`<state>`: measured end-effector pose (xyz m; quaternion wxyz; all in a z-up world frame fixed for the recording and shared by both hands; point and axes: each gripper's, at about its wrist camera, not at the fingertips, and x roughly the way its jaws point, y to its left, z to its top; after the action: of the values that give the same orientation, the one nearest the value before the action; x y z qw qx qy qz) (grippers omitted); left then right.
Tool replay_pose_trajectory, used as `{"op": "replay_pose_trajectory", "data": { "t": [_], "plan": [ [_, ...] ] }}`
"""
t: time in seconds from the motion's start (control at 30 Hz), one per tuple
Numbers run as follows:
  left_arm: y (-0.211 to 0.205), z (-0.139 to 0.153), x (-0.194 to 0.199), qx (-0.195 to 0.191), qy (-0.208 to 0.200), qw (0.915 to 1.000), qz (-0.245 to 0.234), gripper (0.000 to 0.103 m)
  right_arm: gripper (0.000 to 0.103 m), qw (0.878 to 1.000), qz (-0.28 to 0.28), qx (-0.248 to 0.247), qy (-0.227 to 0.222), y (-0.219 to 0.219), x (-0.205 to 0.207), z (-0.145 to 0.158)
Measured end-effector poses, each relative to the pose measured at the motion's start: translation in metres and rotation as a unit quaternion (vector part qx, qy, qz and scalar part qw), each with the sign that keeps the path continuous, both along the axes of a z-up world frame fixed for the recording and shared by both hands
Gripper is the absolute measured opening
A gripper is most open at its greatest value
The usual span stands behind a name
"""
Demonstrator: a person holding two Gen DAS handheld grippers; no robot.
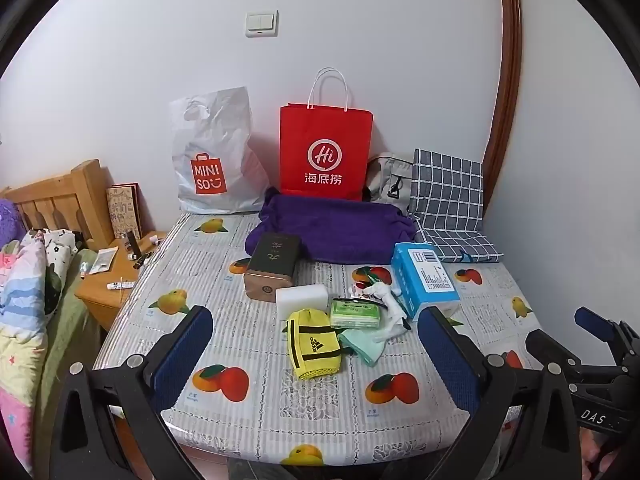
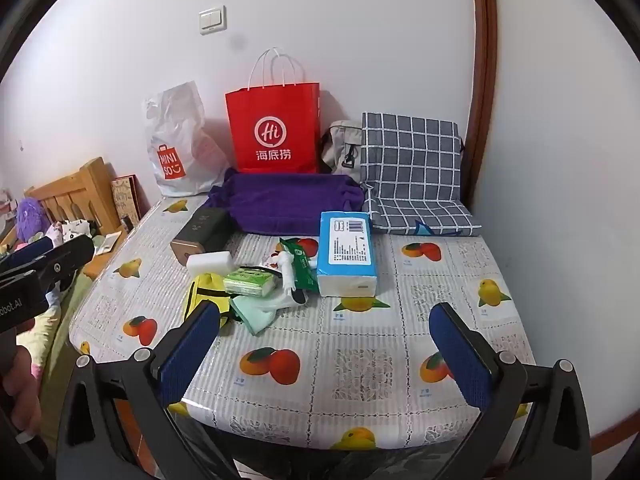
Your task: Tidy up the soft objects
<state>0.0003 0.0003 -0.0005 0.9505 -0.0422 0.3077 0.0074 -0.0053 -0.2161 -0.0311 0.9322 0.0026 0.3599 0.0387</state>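
A pile of small things lies mid-table: a yellow Adidas pouch (image 1: 314, 343) (image 2: 204, 292), a green tissue pack (image 1: 355, 313) (image 2: 249, 281), a mint cloth (image 1: 362, 345) (image 2: 252, 312), a white block (image 1: 302, 298) (image 2: 209, 263) and a blue tissue pack (image 1: 425, 280) (image 2: 347, 254). A purple towel (image 1: 332, 229) (image 2: 286, 202) lies behind them. My left gripper (image 1: 320, 360) is open and empty, hovering near the front edge before the pouch. My right gripper (image 2: 324, 354) is open and empty, to the right of the pile.
A red paper bag (image 1: 326, 148) (image 2: 276, 132), a white Miniso bag (image 1: 214, 160) (image 2: 176, 148) and a checked cushion (image 1: 448, 196) (image 2: 412, 168) stand at the wall. A dark box (image 1: 274, 266) (image 2: 200, 232) lies left of the pile. A bedside stand (image 1: 108, 280) is left.
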Motion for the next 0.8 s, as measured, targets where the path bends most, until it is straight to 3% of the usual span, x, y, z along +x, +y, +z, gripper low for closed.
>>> {"op": "replay_pose_trajectory", "data": {
  "t": [0.8],
  "plan": [
    [0.0034, -0.0075, -0.0050, 0.007, -0.002, 1.0000, -0.004, 0.103, 0.103, 1.000, 0.001, -0.001, -0.003, 0.0023, -0.0054, -0.0004]
  ]
}}
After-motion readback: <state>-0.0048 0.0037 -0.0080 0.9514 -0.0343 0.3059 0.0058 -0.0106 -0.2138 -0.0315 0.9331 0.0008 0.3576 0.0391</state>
